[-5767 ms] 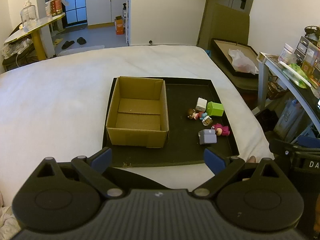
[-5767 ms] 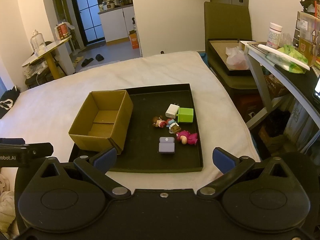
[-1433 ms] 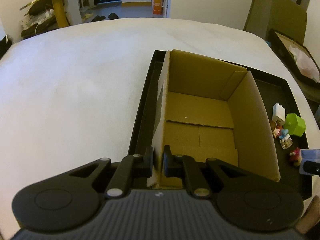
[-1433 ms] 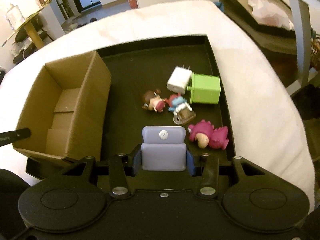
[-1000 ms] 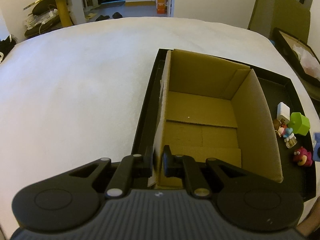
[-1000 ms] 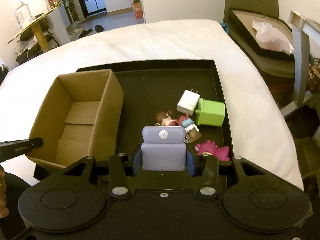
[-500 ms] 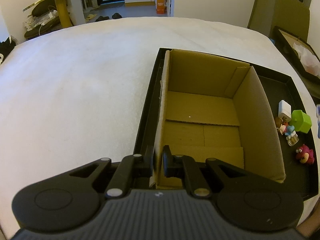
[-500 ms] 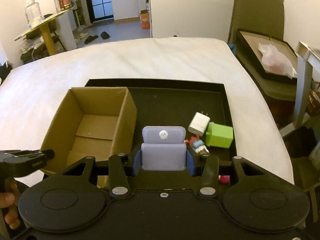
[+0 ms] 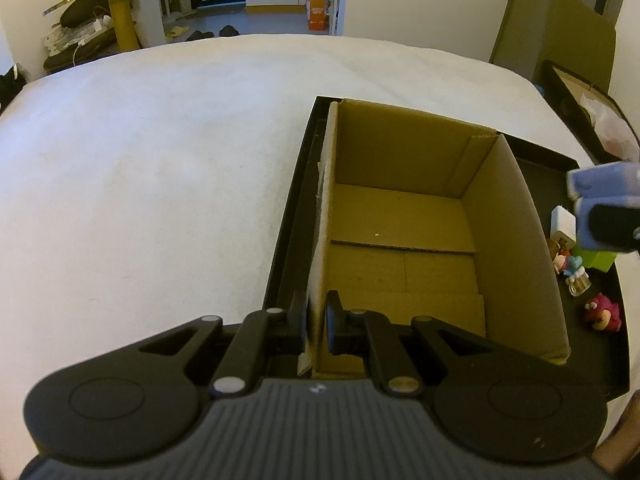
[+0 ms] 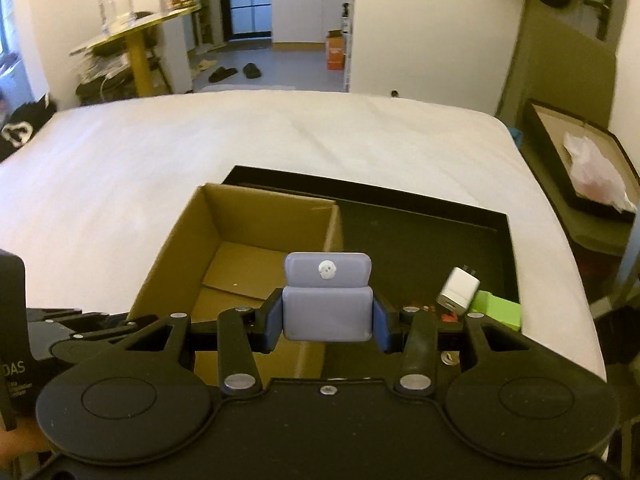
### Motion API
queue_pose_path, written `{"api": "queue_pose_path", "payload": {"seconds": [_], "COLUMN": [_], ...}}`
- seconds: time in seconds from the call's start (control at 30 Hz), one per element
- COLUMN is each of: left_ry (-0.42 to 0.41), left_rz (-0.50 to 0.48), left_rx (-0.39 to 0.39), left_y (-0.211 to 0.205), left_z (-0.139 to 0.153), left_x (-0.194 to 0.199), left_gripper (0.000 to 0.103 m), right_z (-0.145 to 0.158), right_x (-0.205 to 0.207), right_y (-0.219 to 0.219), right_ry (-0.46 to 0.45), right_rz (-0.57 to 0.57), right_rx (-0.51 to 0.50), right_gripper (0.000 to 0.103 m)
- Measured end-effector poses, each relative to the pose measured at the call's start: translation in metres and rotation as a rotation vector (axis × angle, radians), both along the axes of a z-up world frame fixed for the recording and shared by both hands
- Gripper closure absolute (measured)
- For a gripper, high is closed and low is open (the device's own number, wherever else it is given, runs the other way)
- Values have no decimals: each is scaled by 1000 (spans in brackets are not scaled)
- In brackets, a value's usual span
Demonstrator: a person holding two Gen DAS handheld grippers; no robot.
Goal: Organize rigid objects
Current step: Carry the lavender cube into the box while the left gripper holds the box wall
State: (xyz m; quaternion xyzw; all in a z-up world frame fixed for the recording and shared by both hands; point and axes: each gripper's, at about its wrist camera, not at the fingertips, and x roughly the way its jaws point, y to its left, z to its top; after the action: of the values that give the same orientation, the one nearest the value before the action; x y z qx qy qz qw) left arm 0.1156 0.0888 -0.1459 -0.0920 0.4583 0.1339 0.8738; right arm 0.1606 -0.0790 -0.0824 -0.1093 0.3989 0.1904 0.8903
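While left tongs [image 9: 317,326] pinch the empty box [image 9: 404,216], right tongs [image 10: 327,322] clamp a lilac case [image 10: 327,300].

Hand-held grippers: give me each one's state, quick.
Left hand-held gripper: shut on the cardboard box wall.
Right hand-held gripper: shut on the lilac case.

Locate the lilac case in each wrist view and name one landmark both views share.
Left wrist view: the lilac case sits at the far right edge, above the black tray, gripped by the right claw.
Right wrist view: it is at bottom centre, clamped between the blue pads.
Shared landmark: the open cardboard box.
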Motion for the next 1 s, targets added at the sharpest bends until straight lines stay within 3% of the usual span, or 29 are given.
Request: {"api": "queue_pose_path", "payload": {"seconds": [0.27,0.7,1.0], "left_ry": [-23,-33,-32], "left_rz": [4,6,8], "left_rx": [-39,-72,-76], "left_y": [8,17,17], "left_z": [-3,-4,-4], "left_x": [-3,-5,-4], "left_gripper": [94,93,93], "right_z": [-12,-33,-32], "right_x": [-5,6,16], "right_y": [30,50,64], "right_ry": [5,87,81], "right_rz": [59,61,86], "right_rx": [-40,27,53], "right_gripper": [60,59,59]}}
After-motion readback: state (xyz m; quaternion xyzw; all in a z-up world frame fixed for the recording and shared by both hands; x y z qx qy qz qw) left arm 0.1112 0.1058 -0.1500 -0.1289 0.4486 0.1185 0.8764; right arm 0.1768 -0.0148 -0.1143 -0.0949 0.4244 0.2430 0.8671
